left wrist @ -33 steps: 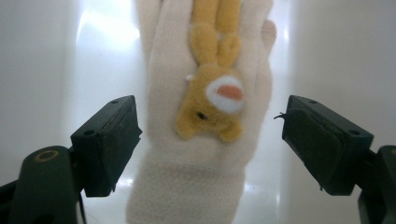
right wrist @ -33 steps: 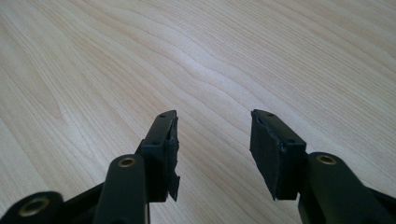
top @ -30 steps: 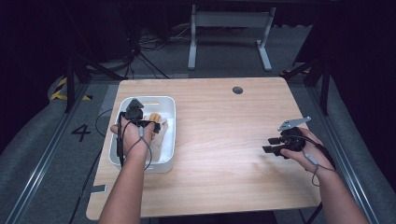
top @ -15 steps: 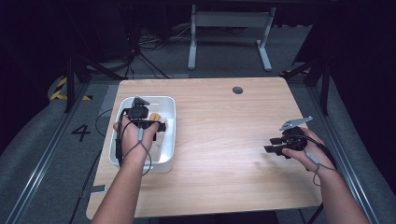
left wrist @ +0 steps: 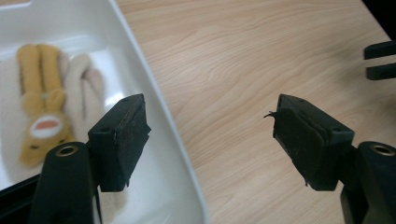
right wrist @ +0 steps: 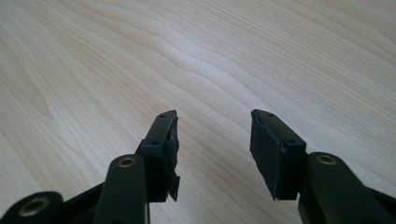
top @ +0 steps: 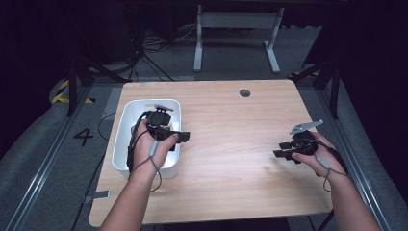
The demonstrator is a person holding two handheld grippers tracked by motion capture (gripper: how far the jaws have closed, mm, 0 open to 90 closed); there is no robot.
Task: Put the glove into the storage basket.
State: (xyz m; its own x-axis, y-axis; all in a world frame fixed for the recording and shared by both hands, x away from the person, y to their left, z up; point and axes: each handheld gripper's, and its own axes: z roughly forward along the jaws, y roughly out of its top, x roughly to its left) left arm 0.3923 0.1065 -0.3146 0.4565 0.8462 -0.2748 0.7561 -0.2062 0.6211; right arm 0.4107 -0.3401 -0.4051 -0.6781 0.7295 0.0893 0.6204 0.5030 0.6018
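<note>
A white tub (top: 123,130) stands at the table's left. In it lie a yellow plush toy (left wrist: 44,116) and a cream plush part (left wrist: 86,79) beside it. My left gripper (top: 182,137) hovers over the tub's right rim (left wrist: 154,112), pointing right; its jaws (left wrist: 210,116) have just been closing a little and stand open with nothing between them. My right gripper (top: 281,150) is held low over the bare wood at the right, open and empty (right wrist: 212,126). Its two jaws also show far off in the left gripper view (left wrist: 380,60).
The light wooden table (top: 231,144) has a small dark round hole (top: 245,93) near its far edge. Beyond the table are a grey floor, a white table frame (top: 235,29) and cables. A cable trails from each gripper down the wrists.
My left gripper has lifted out of the tub and swung right, from above the plush toy to the tub's right rim. The right gripper has stayed where it was.
</note>
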